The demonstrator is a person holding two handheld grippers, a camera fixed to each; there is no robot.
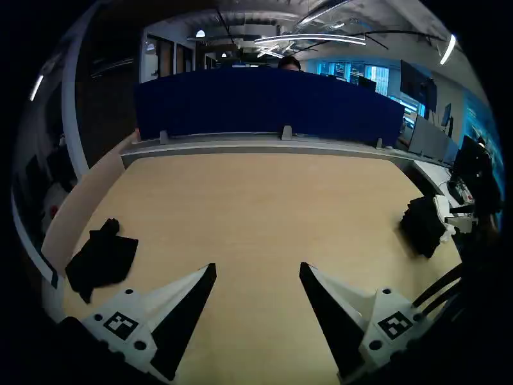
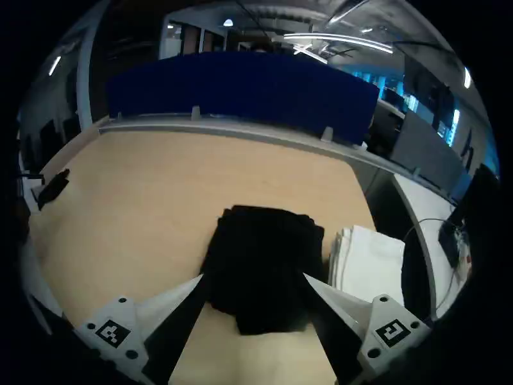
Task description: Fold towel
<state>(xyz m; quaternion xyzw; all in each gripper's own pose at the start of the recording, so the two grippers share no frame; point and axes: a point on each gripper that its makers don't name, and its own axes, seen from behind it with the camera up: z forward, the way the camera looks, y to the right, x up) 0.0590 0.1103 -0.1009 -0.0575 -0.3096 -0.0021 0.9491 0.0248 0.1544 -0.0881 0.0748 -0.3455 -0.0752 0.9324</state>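
In the left gripper view, a crumpled black towel (image 1: 102,256) lies near the left edge of the pale wooden counter (image 1: 256,199), well apart from the left tool (image 1: 256,266). That tool's fingers are spread wide and hold nothing. In the right gripper view, the right tool (image 2: 253,277) is just as wide open. A stack of folded black towels (image 2: 263,250) lies between its fingers, not pinched, and a stack of folded white towels (image 2: 369,256) sits just beside it on the right.
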